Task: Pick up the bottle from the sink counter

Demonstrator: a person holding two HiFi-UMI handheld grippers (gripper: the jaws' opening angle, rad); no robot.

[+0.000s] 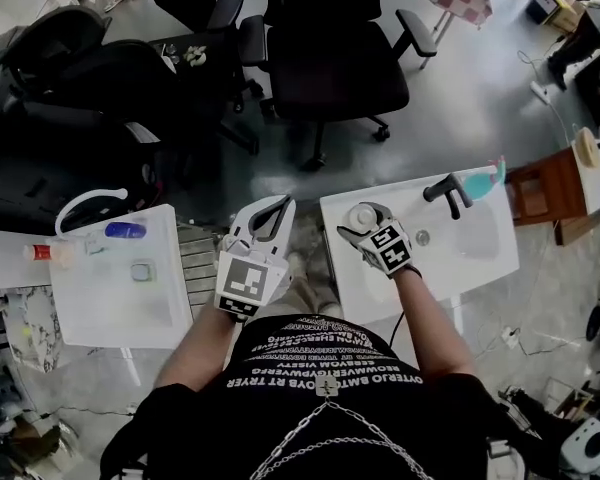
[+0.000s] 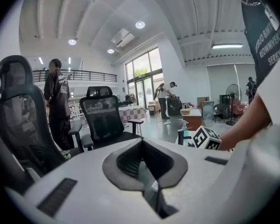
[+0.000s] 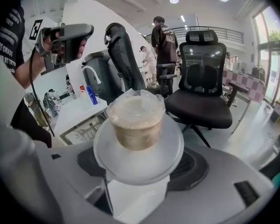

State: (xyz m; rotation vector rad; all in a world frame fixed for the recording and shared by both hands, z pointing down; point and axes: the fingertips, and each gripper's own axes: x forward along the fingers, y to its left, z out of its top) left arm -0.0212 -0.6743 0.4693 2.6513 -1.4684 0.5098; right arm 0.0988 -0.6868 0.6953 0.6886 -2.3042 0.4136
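The bottle (image 1: pixel 361 215) stands at the back left corner of the white sink counter (image 1: pixel 480 253). In the right gripper view it is a white bottle (image 3: pixel 136 125) with a wide round shoulder and a tan cap under clear wrap. My right gripper (image 1: pixel 366 224) reaches over the counter with a jaw on each side of the bottle, and its pads (image 3: pixel 196 169) sit against the bottle's white body. My left gripper (image 1: pixel 275 213) hangs in the air over the gap between the table and the sink. Its jaws (image 2: pixel 143 143) are closed together with nothing in them.
A black faucet (image 1: pixel 447 190) and a teal spray bottle (image 1: pixel 485 178) stand at the sink's back edge. To the left is a white table (image 1: pixel 120 298) with a blue bottle (image 1: pixel 126 230). Black office chairs (image 1: pixel 335 58) are beyond, and a wooden stool (image 1: pixel 545 193) is right.
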